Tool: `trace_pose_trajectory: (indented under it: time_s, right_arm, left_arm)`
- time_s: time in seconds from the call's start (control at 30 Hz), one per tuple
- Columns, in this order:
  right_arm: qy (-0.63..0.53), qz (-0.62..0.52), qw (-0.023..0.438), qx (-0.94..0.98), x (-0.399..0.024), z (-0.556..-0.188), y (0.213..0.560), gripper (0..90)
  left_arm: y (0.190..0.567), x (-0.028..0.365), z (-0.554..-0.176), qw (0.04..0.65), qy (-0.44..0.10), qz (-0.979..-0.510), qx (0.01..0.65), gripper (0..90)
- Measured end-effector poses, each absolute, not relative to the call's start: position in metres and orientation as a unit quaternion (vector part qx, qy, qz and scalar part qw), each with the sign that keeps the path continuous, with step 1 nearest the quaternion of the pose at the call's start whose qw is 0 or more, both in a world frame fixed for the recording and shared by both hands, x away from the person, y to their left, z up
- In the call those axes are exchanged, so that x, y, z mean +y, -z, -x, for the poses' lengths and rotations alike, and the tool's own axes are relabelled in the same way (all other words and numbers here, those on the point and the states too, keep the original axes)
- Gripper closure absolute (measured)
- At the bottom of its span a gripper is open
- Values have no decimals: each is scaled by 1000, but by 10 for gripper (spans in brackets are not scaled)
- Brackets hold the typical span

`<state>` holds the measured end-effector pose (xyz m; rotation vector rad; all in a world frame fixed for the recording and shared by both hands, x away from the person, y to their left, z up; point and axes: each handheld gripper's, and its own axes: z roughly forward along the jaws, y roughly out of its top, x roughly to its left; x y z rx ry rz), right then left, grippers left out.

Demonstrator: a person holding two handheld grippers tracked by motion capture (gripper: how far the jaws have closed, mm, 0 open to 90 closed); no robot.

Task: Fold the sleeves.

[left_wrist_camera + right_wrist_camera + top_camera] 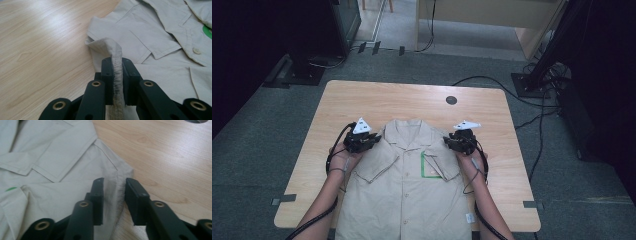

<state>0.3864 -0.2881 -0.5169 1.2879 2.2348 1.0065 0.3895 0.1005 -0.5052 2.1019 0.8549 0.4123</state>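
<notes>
**Both grippers at the shoulders of a beige shirt**

A beige short-sleeved shirt (404, 185) lies flat, front up, on the wooden table (377, 100). Its long axis runs near to far: the collar (404, 131) points to the far side, and the hem reaches the near edge of the table, close to the person. It sits around the middle of the table, left to right. The sleeves are folded in over the chest, and a green patch (428, 165) shows on the right side of the front.

The left gripper (360, 141) sits at the shirt's left shoulder. In the left gripper view its jaws are pressed together on a raised fold of the fabric edge (116, 65), and the seam stands up between the pads.

The right gripper (463, 140) sits at the shirt's right shoulder. In the right gripper view its jaws straddle the shoulder seam (117, 185) with a gap on both sides; the cloth lies between them, unpinched.

A dark round cable port (451, 100) is set in the table on the far side, right of the middle, well apart from the shirt.
</notes>
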Motion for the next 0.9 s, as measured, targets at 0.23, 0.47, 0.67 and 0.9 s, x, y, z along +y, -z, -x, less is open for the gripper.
trace_pose_trajectory:
  time_s: [0.23,0.47,0.67,0.9]
  right_arm:
    - [-343,-465,193,793,-290,-386,517,851]
    - [-330,-464,203,797,-294,-385,517,875]
    - [-331,-459,206,799,-296,-383,517,871]
    - [-336,-453,205,800,-301,-381,518,861]
  left_arm:
    - [509,117,-390,417,-153,-820,362,832]
    - [515,125,-393,410,-148,-817,376,854]
    - [521,126,-396,396,-156,-824,373,850]
    - [523,125,-398,383,-165,-833,364,842]
